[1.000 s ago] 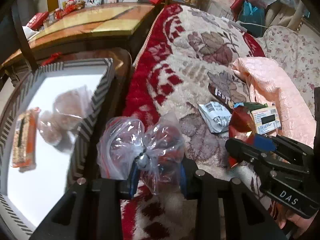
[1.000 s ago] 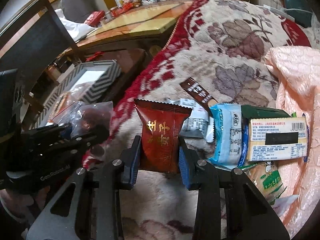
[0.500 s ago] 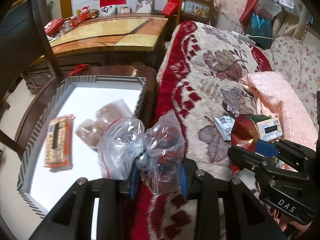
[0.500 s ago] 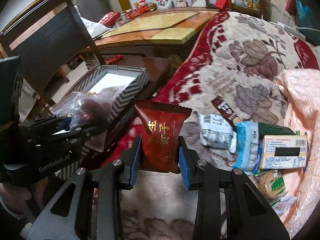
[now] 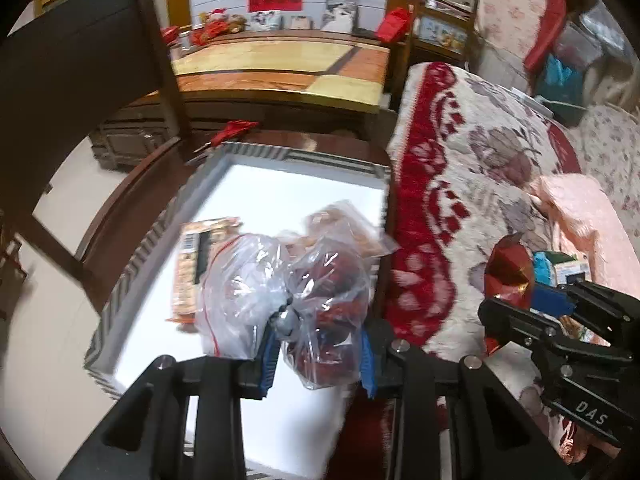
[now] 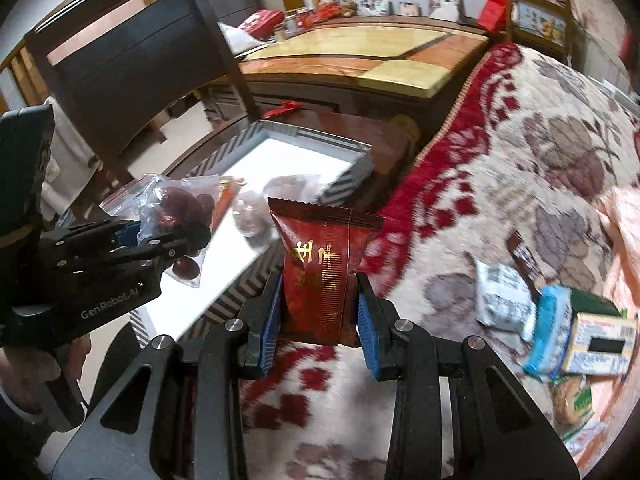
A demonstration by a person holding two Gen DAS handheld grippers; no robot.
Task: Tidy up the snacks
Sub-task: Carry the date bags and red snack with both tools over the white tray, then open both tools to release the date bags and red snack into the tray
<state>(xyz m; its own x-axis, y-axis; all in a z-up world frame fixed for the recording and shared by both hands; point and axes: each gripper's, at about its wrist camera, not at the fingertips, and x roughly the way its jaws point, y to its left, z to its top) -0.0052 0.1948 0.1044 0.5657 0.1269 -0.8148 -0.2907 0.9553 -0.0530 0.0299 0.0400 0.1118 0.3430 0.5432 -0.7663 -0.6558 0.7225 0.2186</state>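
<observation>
Pinching a clear zip bag of red dates (image 5: pixel 320 304) at its gathered middle, the left gripper (image 5: pixel 318 354) holds it above the near right part of the striped-rim box (image 5: pixel 248 152), so the bag bulges up and forward of the blue pads (image 5: pixel 270 356). Beyond the left tongs, on the box's white floor, lie an orange-wrapped snack bar (image 5: pixel 196 264) and another clear bag of pale snacks (image 5: pixel 340 224), partly hidden behind the held bag.

The right gripper (image 6: pixel 318 312) is clamped on a dark red foil packet with gold characters (image 6: pixel 324 268), which stands upright between its pads, over the red-and-cream blanket (image 6: pixel 520 168) just right of the box's edge. Off to the right of these tongs, on the blanket, sits a loose cluster: a white-and-grey packet (image 6: pixel 502 300), a brown bar (image 6: pixel 526 262), a blue-edged packet (image 6: pixel 550 328) and a yellow carton with a barcode (image 6: pixel 600 338). The left tongs are to the left of the red packet, with dates showing through their bag.
</observation>
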